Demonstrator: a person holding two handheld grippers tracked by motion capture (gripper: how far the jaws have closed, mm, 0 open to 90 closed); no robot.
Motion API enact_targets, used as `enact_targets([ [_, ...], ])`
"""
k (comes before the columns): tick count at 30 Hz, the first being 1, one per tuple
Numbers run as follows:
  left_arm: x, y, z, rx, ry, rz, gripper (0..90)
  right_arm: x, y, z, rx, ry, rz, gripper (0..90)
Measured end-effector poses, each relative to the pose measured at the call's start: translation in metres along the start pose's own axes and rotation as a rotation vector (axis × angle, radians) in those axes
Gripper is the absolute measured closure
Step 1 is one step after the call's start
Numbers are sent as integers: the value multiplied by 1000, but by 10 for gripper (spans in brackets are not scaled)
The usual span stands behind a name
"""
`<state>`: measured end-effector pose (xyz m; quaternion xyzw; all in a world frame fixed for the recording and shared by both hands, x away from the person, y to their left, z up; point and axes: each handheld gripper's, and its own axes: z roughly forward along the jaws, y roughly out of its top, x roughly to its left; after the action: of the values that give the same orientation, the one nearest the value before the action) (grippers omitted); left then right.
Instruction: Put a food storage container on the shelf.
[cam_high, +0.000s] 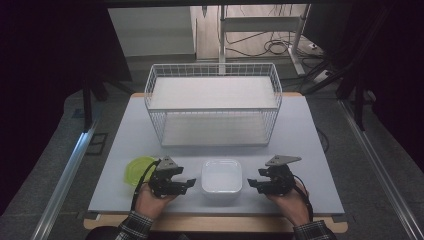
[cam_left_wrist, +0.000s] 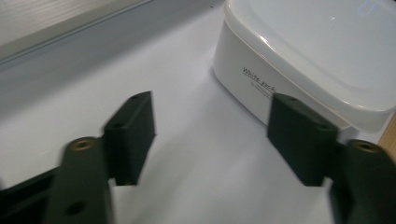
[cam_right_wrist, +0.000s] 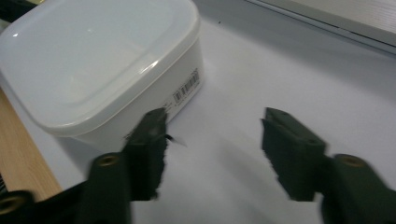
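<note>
the left gripper (cam_high: 186, 184) hides part of the green lid (cam_high: 136, 169), and the white container's (cam_left_wrist: 299, 56) small print is too blurred to read.

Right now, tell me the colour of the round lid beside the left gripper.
The round lid is yellow-green, seen best in the high view, partly behind the left gripper.

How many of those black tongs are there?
2. The left tongs are beside the white box, in front of the green lid. The right tongs are on the box's other side. Both are open.
</note>
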<state>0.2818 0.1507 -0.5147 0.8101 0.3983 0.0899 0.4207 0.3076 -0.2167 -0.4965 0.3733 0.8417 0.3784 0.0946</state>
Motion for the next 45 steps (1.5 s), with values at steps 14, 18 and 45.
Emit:
enact_targets([
  [14, -7, 9, 3, -44, -70, 52, 35, 4, 6, -2, -61, 31, -7, 88],
  [18, -11, 17, 3, -39, -66, 53, 29, 8, 9, -2, -68, 47, -11, 78],
  [45, -20, 31, 30, 56, -246, -62, 218, 23, 31, 24, 46, 208, 132, 304],
])
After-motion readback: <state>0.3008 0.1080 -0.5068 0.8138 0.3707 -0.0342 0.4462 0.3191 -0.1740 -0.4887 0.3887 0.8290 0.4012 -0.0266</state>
